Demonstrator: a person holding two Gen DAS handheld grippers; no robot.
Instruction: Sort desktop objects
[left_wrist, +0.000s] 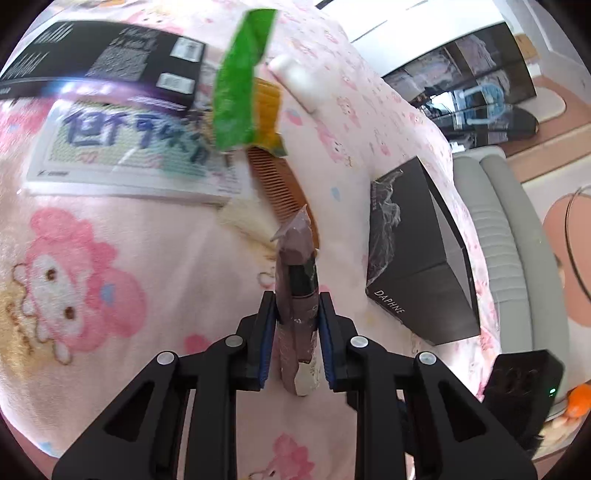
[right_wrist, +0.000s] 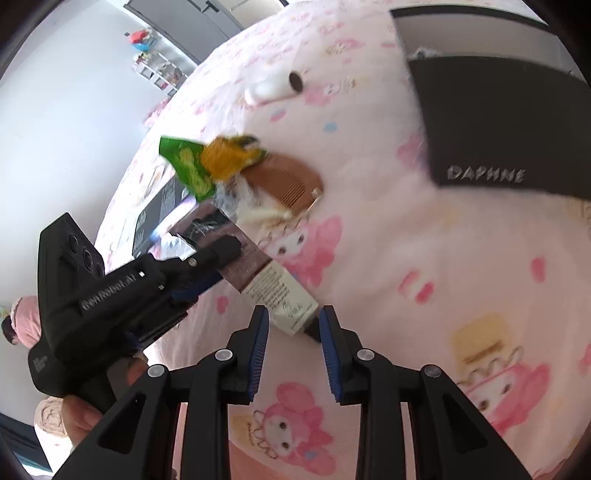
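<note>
- The left gripper (left_wrist: 297, 332) is clenched on a brown sachet (left_wrist: 295, 280), a flat packet with a pale printed end; its blue pads press both faces and the packet stands up clear of the pink blanket (left_wrist: 129, 295).
- Seen from the right wrist, that sachet (right_wrist: 266, 273) sticks out toward the right gripper (right_wrist: 293, 332), whose jaws stand apart with only the packet's pale tip near the gap; I judge it released, holding nothing.
- A hand (right_wrist: 85, 413) grips the left tool's handle at the lower left of that view.
- Progress, as a judgement: sorting is early to midway. One item is lifted and in transit; nothing shows a finished group or a clear destination.
- Left on the blanket: a green-and-yellow snack bag (left_wrist: 243, 81), a brown comb (left_wrist: 280, 184) partly under it, a white tube (left_wrist: 295, 79) further off, and a pale blurred scrap (left_wrist: 243, 218) just beside the comb.
- Also lying there: a white book with blue lettering (left_wrist: 129, 155), a black flat box (left_wrist: 103, 55) touching its far edge, and a black DAPHNE box (left_wrist: 417, 258) well to the right.
- Count: one sachet, one snack bag, one comb, one tube, one book, two black boxes, one unclear scrap.
- Motion blur hides anything smaller.
</note>
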